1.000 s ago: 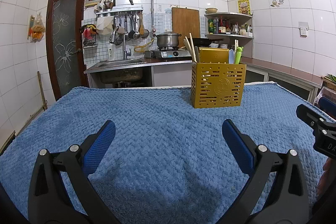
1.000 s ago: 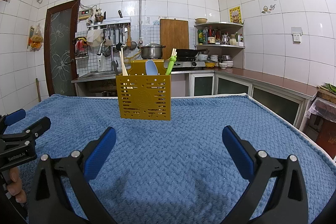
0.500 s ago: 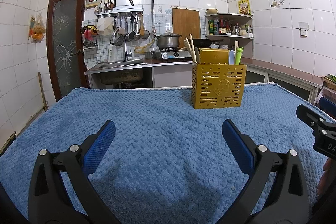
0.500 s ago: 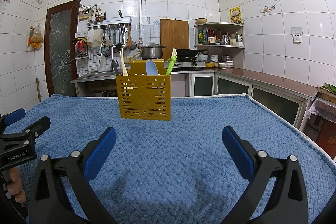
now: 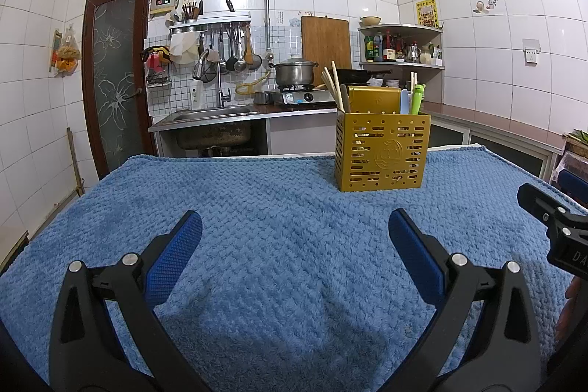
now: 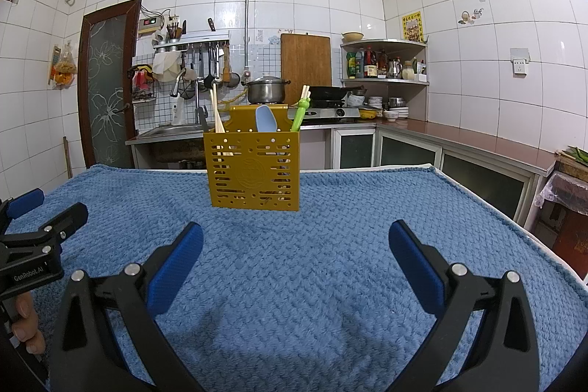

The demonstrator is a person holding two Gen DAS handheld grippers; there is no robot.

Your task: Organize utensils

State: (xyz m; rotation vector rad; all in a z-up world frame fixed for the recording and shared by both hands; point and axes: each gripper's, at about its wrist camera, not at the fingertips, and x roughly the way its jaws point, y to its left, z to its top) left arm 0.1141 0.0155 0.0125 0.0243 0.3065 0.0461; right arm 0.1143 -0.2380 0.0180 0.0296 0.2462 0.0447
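Observation:
A yellow perforated utensil holder [image 5: 382, 151] [image 6: 253, 169] stands upright on the blue towel, far from both grippers. Wooden chopsticks [image 6: 217, 114], a light blue spoon [image 6: 266, 123] and green chopsticks with a frog top [image 6: 300, 114] stick out of it. My left gripper [image 5: 294, 250] hovers low over the towel, open, nothing between its blue pads. My right gripper [image 6: 296, 252] is open and empty too, facing the holder. Each gripper shows at the edge of the other's view: the right gripper [image 5: 551, 219], the left gripper [image 6: 36, 237] with a hand under it.
The blue textured towel [image 5: 275, 208] covers the whole table. Behind it run a steel sink [image 5: 213, 114], a stove with a pot [image 5: 296, 72], a cutting board [image 6: 305, 61], corner shelves [image 6: 386, 61] and a counter along the right wall [image 6: 477, 149].

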